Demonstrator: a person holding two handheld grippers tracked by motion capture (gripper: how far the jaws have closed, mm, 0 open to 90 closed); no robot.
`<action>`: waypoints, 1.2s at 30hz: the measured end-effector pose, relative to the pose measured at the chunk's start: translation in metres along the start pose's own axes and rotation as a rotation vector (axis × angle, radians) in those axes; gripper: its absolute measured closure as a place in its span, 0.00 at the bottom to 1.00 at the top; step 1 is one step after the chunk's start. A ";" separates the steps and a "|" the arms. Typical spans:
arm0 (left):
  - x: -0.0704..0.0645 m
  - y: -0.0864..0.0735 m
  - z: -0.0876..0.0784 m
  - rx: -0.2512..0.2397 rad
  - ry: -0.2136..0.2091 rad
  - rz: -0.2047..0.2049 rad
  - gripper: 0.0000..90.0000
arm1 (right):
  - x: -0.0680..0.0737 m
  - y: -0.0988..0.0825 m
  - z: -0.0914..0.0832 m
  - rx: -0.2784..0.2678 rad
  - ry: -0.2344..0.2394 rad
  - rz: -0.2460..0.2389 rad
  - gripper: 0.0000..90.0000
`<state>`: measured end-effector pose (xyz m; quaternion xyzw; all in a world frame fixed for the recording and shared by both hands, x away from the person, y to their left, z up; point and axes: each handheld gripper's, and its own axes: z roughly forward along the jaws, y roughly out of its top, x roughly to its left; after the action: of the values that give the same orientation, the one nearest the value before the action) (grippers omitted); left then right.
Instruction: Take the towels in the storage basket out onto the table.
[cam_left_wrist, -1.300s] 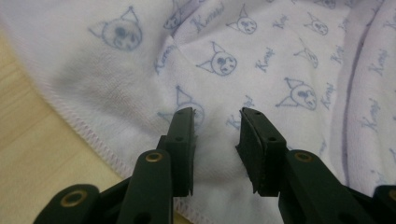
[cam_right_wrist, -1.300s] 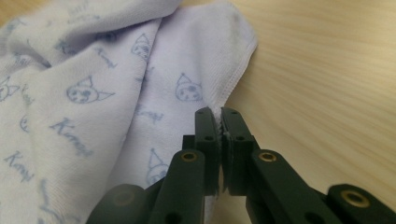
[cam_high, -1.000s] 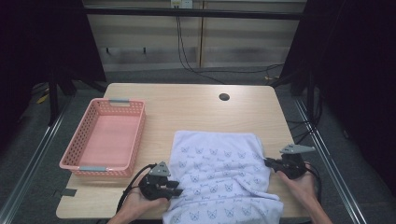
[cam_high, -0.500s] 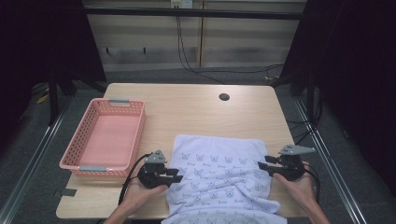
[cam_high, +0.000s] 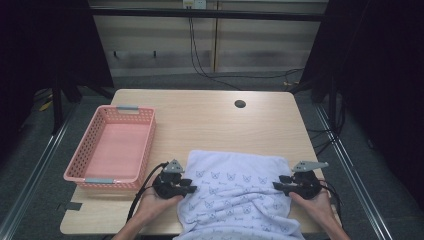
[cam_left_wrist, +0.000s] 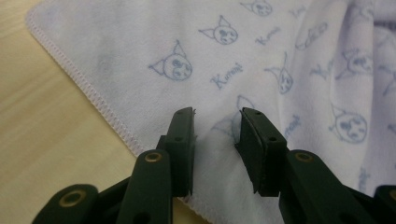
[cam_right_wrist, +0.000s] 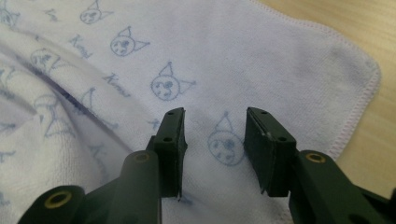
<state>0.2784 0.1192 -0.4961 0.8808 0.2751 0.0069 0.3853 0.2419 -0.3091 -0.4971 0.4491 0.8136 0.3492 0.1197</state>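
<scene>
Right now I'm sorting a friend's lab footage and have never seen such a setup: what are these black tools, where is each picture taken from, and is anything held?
A person sits at a wooden table with a hand-held two-jaw gripper in each hand: the left gripper and the right gripper. The high view looks down from above the person's side. The other two pictures come from small cameras riding on each gripper, looking along its black jaws. On the table lie a pale towel printed with cat faces and an empty pink basket. The right gripper's jaws have just been closing slightly. Both grippers stand open over the towel's side edges; nothing is held.
</scene>
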 end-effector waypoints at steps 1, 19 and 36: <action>-0.009 -0.008 -0.006 0.008 -0.022 -0.013 0.72 | 0.007 -0.006 -0.007 0.018 0.017 -0.013 0.65; 0.021 0.005 -0.009 -0.074 0.015 -0.133 0.64 | -0.022 0.003 -0.007 -0.054 -0.054 0.037 0.49; 0.034 0.013 0.007 -0.045 0.098 -0.107 0.56 | -0.014 0.006 0.008 -0.021 0.018 0.013 0.96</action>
<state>0.3152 0.1243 -0.4993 0.8546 0.3400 0.0358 0.3910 0.2576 -0.3145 -0.5005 0.4502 0.8080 0.3623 0.1149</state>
